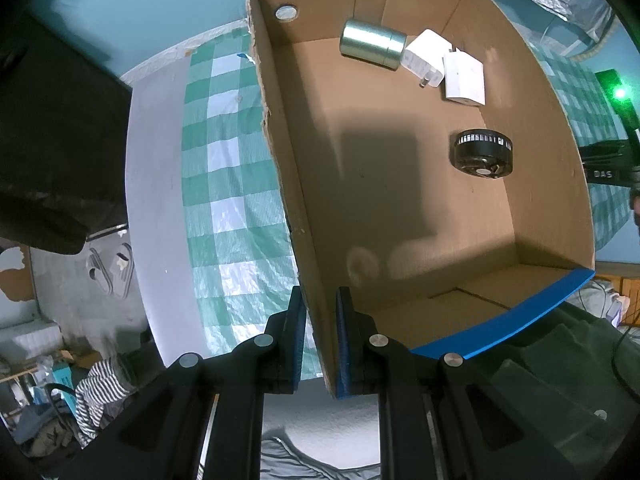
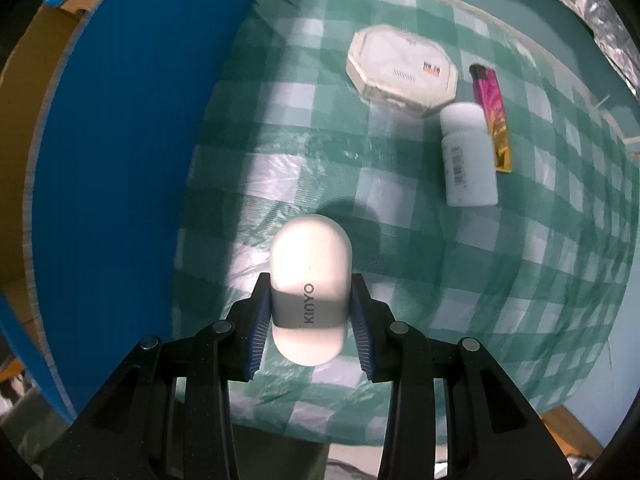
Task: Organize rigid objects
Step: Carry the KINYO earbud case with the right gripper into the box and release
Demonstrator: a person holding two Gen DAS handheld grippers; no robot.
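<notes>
Right gripper (image 2: 308,332): jaws pinching the white KINYO case (image 2: 310,288) across its short width, held above the checked cloth (image 2: 400,240)
Case axis: long axis runs forward along the fingers, rounded end pointing away
Left gripper (image 1: 322,336): jaws pressed on the near-left wall of the cardboard box (image 1: 288,168), one pad outside, one inside, apparently steadying it
Key relation: in the right wrist view the box's blue outer wall stands just to the left of the held case, so the right hand is nearer and must likely lift over the rim and go left
Box floor, near to far: black round fan (image 1: 482,154) at right, two white chargers (image 1: 444,68), metal tin (image 1: 372,44) lying at the far end
Far on cloth: white bottle (image 2: 468,156), lighter (image 2: 492,116), octagonal box (image 2: 402,66), all well apart from the case
</notes>
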